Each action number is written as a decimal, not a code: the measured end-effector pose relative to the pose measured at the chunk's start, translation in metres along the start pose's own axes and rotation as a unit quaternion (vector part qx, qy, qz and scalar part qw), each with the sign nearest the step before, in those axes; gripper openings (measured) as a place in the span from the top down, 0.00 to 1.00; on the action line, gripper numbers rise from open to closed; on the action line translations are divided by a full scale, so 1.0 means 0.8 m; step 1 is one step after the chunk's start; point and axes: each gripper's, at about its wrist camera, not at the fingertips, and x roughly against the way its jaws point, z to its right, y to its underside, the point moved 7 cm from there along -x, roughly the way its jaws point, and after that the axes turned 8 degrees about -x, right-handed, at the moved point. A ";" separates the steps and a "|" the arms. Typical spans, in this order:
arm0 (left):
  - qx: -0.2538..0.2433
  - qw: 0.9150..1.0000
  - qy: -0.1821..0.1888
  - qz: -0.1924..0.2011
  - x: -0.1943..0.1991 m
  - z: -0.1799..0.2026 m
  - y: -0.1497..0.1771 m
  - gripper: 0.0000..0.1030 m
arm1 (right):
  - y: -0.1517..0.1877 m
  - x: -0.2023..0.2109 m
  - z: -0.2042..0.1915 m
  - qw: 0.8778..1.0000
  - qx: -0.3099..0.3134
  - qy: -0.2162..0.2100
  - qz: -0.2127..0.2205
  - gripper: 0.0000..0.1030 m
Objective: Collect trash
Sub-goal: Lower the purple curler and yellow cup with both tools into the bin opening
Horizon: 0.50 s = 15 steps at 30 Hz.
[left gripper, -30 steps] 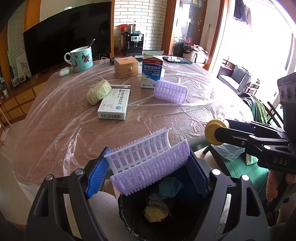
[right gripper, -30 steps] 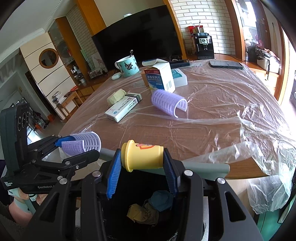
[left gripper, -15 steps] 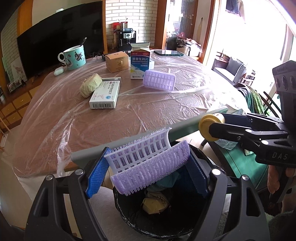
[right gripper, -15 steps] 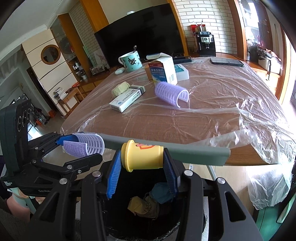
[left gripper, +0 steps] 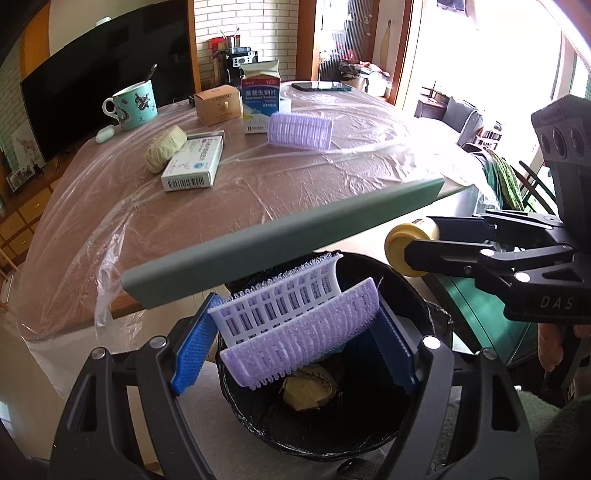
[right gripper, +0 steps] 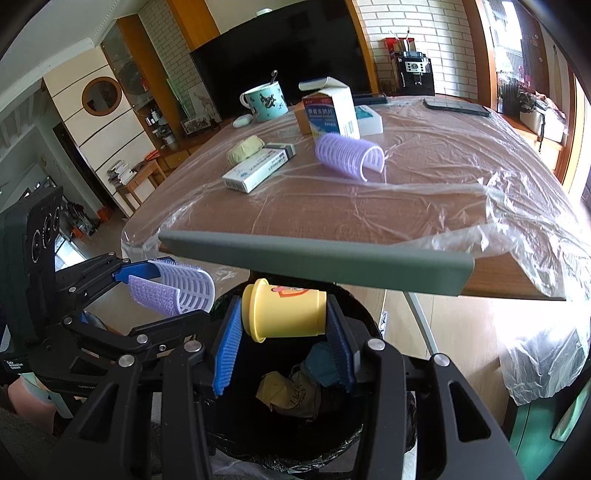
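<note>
The tabletop (left gripper: 295, 177) is brown and draped in clear plastic film (right gripper: 461, 177); a grey-green edge strip (left gripper: 280, 240) lies along its near edge. Behind it are a dark television (right gripper: 288, 48), a white brick wall (right gripper: 424, 22) and a coffee machine (right gripper: 415, 74).

The left tool (left gripper: 295, 343) is closed on a split hair roller (left gripper: 299, 325), a white lattice core with a purple bristle sleeve, pressed between the blue finger pads (left gripper: 192, 354). The roller hangs over the open mouth of the black-lined trash bin (left gripper: 424, 314), which stands on the floor below the tabletop edge.

The right tool (right gripper: 284, 347) is closed on a yellow cup (right gripper: 284, 314), lying sideways between its pads, above the same bin. Crumpled trash (right gripper: 291, 391) lies at the bottom of the bin. In the left wrist view the right tool enters from the right with the cup at its tip, just beside the bin rim.

On the tabletop, well apart from both tools:
- a second purple roller (left gripper: 299, 130), lying on its side;
- a flat white medicine box (left gripper: 194, 164), touching a pale crumpled wad (left gripper: 164, 147);
- an upright blue-and-white carton (left gripper: 260, 99);
- a tan box (left gripper: 218, 104);
- a teal mug (left gripper: 133, 105) with a spoon;
- a dark phone (right gripper: 458, 107).

The edge strip crosses both views just above the held items.
</note>
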 end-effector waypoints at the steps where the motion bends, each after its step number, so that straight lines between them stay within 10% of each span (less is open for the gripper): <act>1: -0.001 1.000 0.001 -0.001 -0.002 0.000 0.001 0.22 | 0.002 -0.001 0.000 1.000 0.001 0.000 -0.001 0.57; 15: -0.011 1.000 0.005 -0.015 -0.024 0.003 0.019 0.22 | 0.019 -0.024 0.006 1.000 0.004 0.014 -0.019 0.57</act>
